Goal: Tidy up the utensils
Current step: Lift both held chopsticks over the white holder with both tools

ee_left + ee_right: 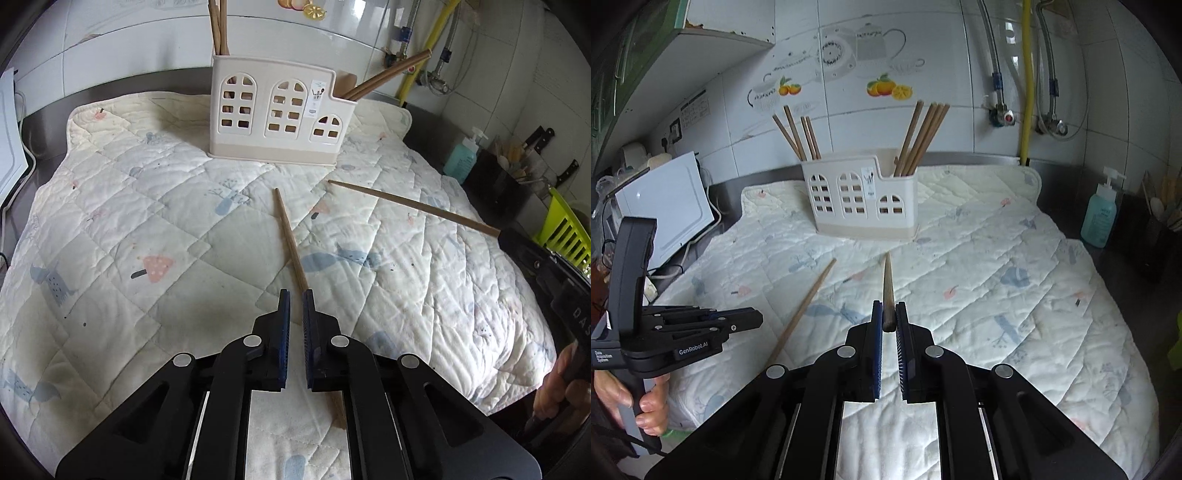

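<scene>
Quilted mat (110,229) pads the counter; the right gripper (888,314) pinches one chopstick (887,280) by its thick end; the left gripper (295,301) is closed beside another chopstick (290,236) lying before the holder (280,114); light, stiff, probably slippery.

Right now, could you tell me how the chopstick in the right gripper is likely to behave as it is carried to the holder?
The chopstick looks stiff: it juts straight from the right gripper without sagging. Thin wood, so probably light. It is pinched only at its butt end and looks rounded, so it may pivot or slip between the fingers. The holder seems light and could shift if nudged.
</scene>
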`<action>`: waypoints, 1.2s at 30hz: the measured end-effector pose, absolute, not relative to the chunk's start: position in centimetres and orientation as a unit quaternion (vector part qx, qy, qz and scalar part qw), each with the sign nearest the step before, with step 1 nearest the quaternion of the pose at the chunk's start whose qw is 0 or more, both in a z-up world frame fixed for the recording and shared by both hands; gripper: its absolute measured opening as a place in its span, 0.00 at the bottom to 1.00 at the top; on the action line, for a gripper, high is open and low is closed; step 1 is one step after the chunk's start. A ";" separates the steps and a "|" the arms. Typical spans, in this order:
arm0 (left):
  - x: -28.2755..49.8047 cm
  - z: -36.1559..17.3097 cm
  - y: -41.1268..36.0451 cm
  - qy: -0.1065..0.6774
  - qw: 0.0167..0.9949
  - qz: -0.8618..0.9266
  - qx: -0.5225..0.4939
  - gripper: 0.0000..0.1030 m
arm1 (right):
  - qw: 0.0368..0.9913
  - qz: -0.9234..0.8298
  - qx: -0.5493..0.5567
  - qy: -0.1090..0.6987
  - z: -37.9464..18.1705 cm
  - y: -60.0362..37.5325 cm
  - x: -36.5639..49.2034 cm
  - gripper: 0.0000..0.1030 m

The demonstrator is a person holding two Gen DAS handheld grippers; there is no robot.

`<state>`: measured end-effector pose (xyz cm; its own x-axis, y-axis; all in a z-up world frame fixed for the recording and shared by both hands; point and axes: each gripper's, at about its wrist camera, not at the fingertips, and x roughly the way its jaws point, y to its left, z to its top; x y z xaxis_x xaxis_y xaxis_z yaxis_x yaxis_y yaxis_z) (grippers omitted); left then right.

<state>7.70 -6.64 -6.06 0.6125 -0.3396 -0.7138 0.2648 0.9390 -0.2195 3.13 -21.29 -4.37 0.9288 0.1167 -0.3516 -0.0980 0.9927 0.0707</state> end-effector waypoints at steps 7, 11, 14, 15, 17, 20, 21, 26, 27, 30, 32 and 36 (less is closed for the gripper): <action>6.4 -7.2 -7.8 0.428 0.879 -0.204 -0.044 0.11 | 0.986 0.061 0.018 0.156 -2.5 -21.2 2.6 0.07; 6.2 -8.6 -8.6 0.450 0.868 -0.205 -0.039 0.20 | 0.985 0.060 0.022 0.158 -2.7 -21.4 2.4 0.07; 6.1 -9.4 -8.7 0.463 0.862 -0.202 -0.038 0.20 | 0.986 0.060 0.024 0.157 -2.7 -21.5 2.2 0.07; 6.1 -9.6 -8.7 0.465 0.861 -0.201 -0.035 0.20 | 0.986 0.060 0.023 0.156 -2.7 -21.5 2.2 0.07; 6.0 -9.6 -9.0 0.464 0.864 -0.197 -0.023 0.19 | 0.986 0.060 0.023 0.153 -2.6 -21.4 2.1 0.07; 6.1 -9.5 -9.3 0.467 0.865 -0.184 -0.011 0.14 | 0.987 0.061 0.023 0.150 -2.4 -21.3 2.0 0.07; 6.2 -9.4 -9.1 0.468 0.865 -0.181 -0.014 0.10 | 0.987 0.062 0.023 0.148 -2.3 -21.3 2.0 0.07; 6.2 -8.0 -8.2 0.446 0.879 -0.170 -0.002 0.08 | 0.989 0.062 0.021 0.134 -1.3 -21.4 1.7 0.07; 6.3 -7.5 -7.9 0.440 0.882 -0.168 -0.001 0.08 | 0.989 0.064 0.023 0.131 -0.9 -21.5 1.7 0.07; 6.6 -6.1 -6.9 0.416 0.895 -0.162 -0.006 0.06 | 0.990 0.068 0.027 0.123 0.2 -21.6 1.9 0.07; 6.7 -5.0 -6.3 0.395 0.905 -0.158 -0.008 0.06 | 0.990 0.071 0.024 0.116 0.9 -21.5 2.1 0.07; 6.8 -3.2 -5.7 0.356 0.921 -0.157 -0.016 0.05 | 0.991 0.076 0.018 0.105 2.5 -21.2 2.7 0.07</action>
<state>6.81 -5.66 -3.15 0.6968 -0.2999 -0.6516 0.2777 0.9503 -0.1405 2.72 -21.16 2.47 0.9664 0.1547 -0.2054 -0.1471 0.9878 0.0518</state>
